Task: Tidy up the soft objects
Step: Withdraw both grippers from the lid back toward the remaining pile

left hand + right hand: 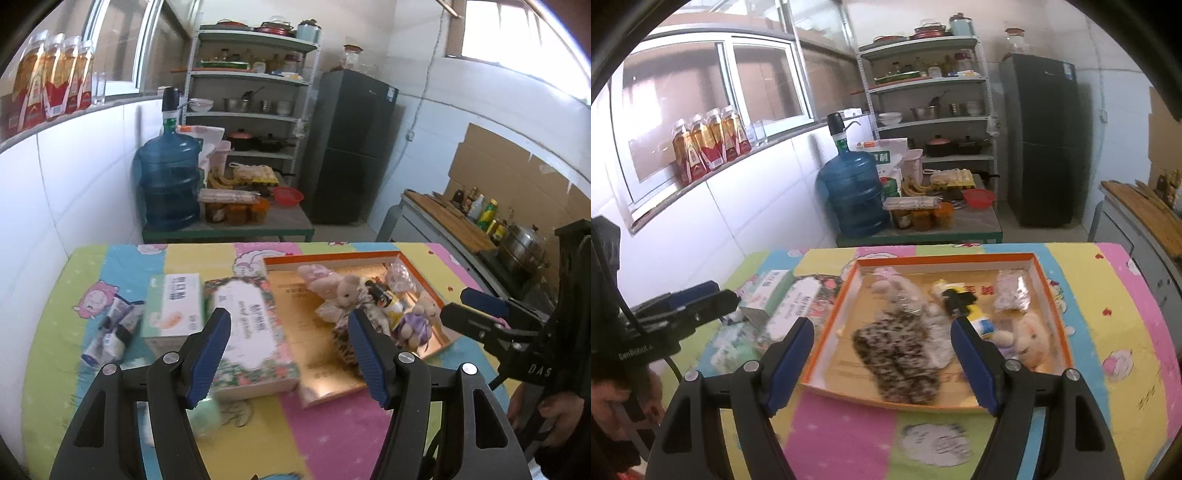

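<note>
Both claws stood wide and empty: left gripper, right gripper. Soft toys lay in the orange tray: a speckled plush and a pink bunny. Judged light and squashy; pinch mid-body, not a limb.

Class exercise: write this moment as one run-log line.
left gripper: open, empty | right gripper: open, empty | plush toys: in orange tray | phase: approach

Water jug, fridge, shelves
</note>
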`<action>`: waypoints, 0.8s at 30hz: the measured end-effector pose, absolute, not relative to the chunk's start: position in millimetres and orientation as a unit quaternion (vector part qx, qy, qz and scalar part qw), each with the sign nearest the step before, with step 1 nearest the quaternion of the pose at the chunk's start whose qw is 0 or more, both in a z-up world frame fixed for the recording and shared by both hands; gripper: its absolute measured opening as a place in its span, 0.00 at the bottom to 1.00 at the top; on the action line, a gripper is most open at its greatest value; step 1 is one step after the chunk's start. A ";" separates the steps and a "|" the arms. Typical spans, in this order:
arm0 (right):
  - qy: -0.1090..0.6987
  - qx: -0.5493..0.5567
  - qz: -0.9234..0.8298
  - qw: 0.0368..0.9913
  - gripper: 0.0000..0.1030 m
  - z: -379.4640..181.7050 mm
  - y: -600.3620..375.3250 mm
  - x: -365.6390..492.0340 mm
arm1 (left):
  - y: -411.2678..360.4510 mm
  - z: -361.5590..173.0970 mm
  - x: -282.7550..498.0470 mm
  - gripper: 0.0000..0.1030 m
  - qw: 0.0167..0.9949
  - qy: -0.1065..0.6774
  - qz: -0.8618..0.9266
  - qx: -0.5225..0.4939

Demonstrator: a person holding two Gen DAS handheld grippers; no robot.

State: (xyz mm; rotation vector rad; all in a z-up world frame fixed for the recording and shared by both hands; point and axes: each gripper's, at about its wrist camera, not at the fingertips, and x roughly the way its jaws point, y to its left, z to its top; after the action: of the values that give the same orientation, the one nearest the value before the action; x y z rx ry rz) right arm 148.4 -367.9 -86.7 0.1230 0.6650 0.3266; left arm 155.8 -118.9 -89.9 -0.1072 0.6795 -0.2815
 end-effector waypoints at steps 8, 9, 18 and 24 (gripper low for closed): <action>0.334 0.065 0.145 0.929 0.74 -82.9 -309.3 127.2 | -52.7 -98.3 142.6 0.65 0.929 0.336 -0.147 -0.055; 0.335 0.064 0.143 0.929 0.74 -82.7 -301.5 123.8 | -43.8 -100.6 140.7 0.65 0.929 0.336 -0.147 -0.053; 0.342 0.058 0.131 0.929 0.74 -83.2 -247.3 107.5 | 14.4 -116.4 125.5 0.65 0.930 0.333 -0.149 -0.045; 0.349 0.043 0.131 0.927 0.74 -86.3 -217.9 96.2 | 43.9 -129.0 118.1 0.65 0.931 0.331 -0.150 -0.039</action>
State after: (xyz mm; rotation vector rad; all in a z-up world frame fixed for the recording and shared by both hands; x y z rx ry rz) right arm 96.2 -217.9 -86.3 0.0879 0.7159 0.2680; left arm 118.1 43.9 -129.0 -0.0790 0.6773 -0.3062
